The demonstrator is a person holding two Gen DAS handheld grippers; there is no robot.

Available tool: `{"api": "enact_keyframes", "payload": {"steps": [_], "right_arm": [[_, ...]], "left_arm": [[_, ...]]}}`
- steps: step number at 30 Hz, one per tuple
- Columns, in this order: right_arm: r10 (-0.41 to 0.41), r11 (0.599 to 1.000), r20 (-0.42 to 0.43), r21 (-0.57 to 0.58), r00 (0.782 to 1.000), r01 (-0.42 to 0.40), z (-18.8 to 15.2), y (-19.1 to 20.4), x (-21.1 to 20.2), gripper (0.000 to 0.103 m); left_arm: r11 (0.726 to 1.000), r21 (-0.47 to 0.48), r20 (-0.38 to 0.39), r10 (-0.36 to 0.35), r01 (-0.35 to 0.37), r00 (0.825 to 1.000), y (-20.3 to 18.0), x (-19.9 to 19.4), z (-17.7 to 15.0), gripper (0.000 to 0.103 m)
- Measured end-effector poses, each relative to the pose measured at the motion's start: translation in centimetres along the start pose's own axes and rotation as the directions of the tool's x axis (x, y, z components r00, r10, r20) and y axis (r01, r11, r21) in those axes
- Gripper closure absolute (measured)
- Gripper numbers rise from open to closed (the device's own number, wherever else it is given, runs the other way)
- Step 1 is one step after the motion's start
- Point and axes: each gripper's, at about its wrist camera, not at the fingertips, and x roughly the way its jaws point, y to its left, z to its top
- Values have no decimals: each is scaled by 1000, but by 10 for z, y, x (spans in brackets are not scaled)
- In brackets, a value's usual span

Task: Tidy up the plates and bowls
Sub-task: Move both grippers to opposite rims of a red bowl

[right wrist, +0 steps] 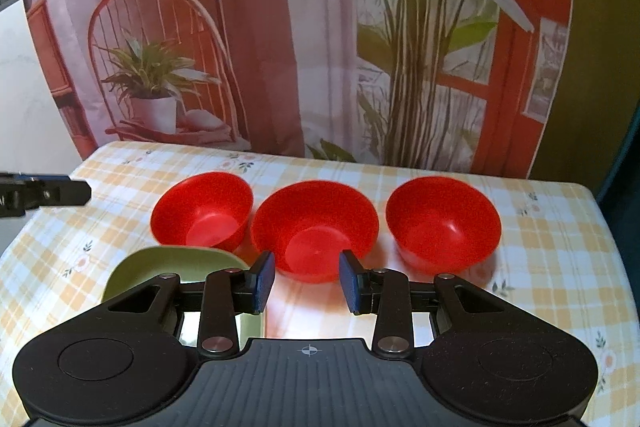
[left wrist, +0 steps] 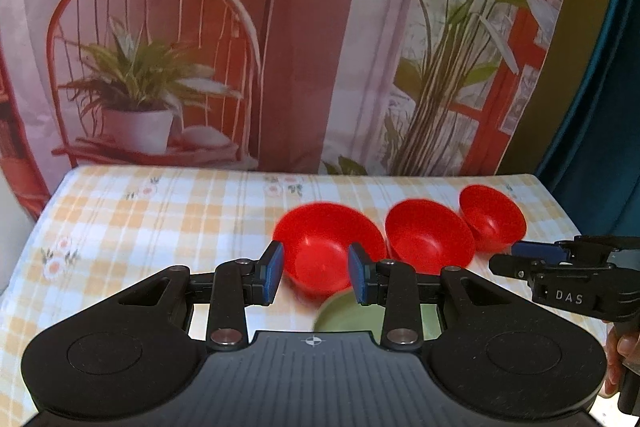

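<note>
I am holding my left gripper point(left wrist: 316, 273) above the desk point(left wrist: 160, 211), its jaws partly apart and gripping nothing. Through the gap I am seeing the leftmost red bowl point(left wrist: 326, 247) just beyond the blue pads point(left wrist: 273, 273), and the green plate point(left wrist: 346, 315) is lying below and nearer, partly hidden by the gripper body. My right gripper point(right wrist: 307, 281) is likewise standing partly open and empty, pointing down at the middle red bowl point(right wrist: 314, 227), which is sitting just past its pads. 3 red bowls are sitting in a row on the checked cloth, the rightmost red bowl point(right wrist: 442, 223) slightly apart from the middle one.
</note>
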Motion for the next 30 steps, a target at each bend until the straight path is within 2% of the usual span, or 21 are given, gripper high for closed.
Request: {"api": "enact_keyframes", "payload": {"steps": [5, 11, 18, 24, 30], "right_arm": [[-21, 1000, -5, -11, 1000, 21, 9, -8, 15, 71], [-48, 999, -34, 19, 998, 49, 4, -28, 35, 73], [-21, 995, -50, 100, 999, 26, -5, -42, 61, 74], [-21, 989, -60, 143, 998, 29, -7, -46, 78, 74], [-9, 987, -57, 161, 998, 18, -10, -49, 79, 90]], "left_arm": [[1000, 7, -2, -21, 21, 1000, -6, 15, 13, 67], [995, 55, -27, -82, 84, 996, -34, 47, 18, 67], [991, 72, -82, -103, 109, 991, -54, 92, 20, 67], [989, 81, -114, -111, 121, 987, -60, 116, 20, 67], [986, 100, -126, -120, 133, 985, -66, 129, 19, 67]]}}
